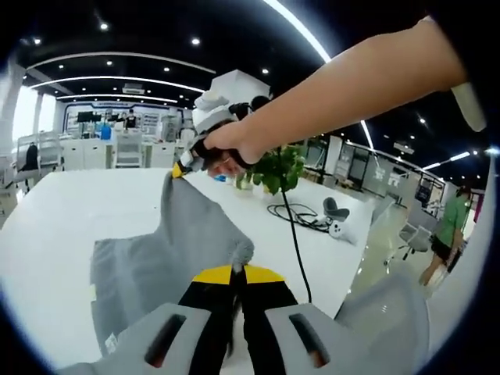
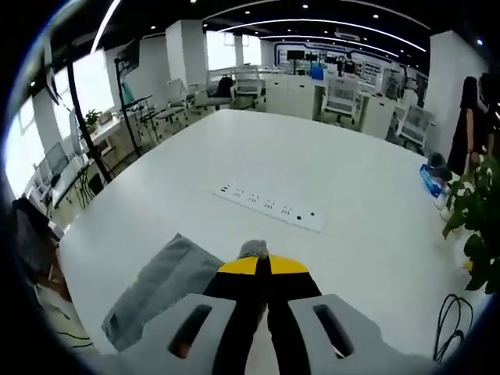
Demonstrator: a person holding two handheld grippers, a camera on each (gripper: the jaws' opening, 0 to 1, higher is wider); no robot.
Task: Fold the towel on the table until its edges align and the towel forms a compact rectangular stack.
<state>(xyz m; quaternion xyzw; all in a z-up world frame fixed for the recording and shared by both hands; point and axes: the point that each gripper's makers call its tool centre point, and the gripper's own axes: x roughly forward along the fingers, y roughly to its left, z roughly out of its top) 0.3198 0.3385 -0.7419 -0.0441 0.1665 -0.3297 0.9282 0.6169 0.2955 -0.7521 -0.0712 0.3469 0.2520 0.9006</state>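
towel (image 1: 168, 258): grey, partly lifted off the white table (image 1: 55, 226); the far-left part lay on the tabletop, the rest hung up between two pinched corners.
left gripper (image 1: 237, 275): jaws closed tight on a tuft of one towel corner, the cloth poking out just past the yellow tips.
right gripper (image 1: 190, 166): seen in the left gripper view, held in the person's hand (image 1: 234, 144), up and beyond the left one; looked clamped on the other towel corner, cloth hanging straight down from it.
right gripper view: right gripper's own jaws (image 2: 262, 267) pressed together with a grey tuft showing at the tips; the towel (image 2: 156, 293) sagged down-left onto the table (image 2: 312, 172).
key relation: the held edge ran gripper to gripper, the left corner low and near, the right corner higher and farther; the slack body lay left of both.
judgement: next move probably carries both corners together over the resting part, so the edge needs to stay taut and level.
clutter: power strip (image 2: 269, 207) well beyond the towel; black cable (image 1: 295, 234) to the right; plant (image 1: 275, 168) farther back.
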